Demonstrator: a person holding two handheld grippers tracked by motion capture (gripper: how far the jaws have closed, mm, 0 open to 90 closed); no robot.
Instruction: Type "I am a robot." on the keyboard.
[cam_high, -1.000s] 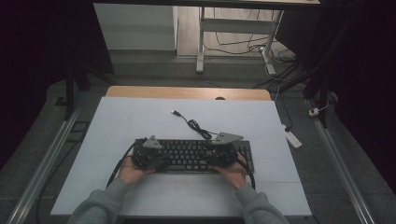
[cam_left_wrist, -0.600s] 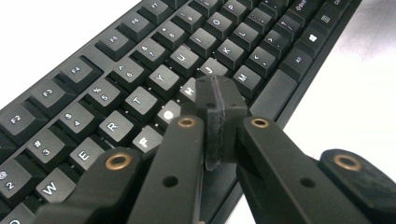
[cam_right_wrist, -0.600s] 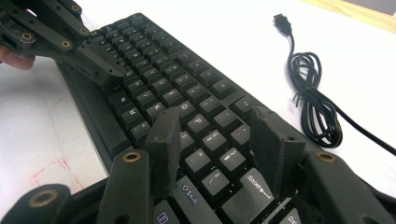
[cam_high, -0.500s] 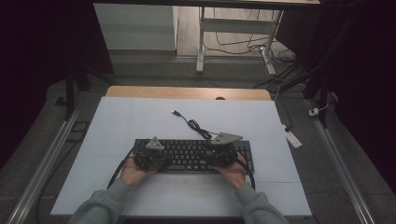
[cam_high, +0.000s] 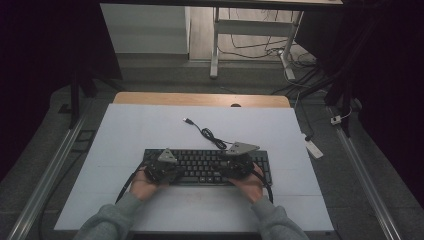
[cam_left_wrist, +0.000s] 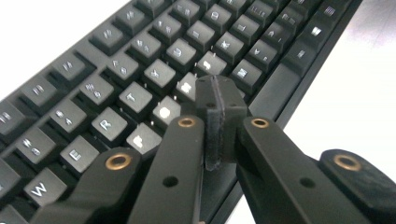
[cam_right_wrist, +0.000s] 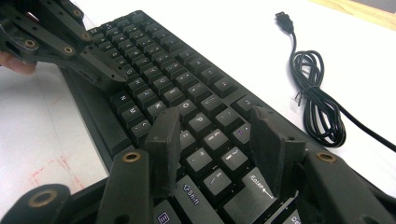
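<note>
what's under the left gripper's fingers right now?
The shut left gripper hangs over the black keyboard, its fingers above the keys right of the F and G caps. The key directly beneath the tips is covered, and contact can't be told.

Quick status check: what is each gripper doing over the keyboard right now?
Left gripper: shut, nothing between its jaws, tip over the keyboard keys.
Right gripper: open, jaws apart above the keys, gripping nothing.

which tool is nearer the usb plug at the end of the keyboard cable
Right. The right tool hovers over the keyboard's right part, below the USB plug and coiled cable; the left tool sits farther, at the left part.
</note>
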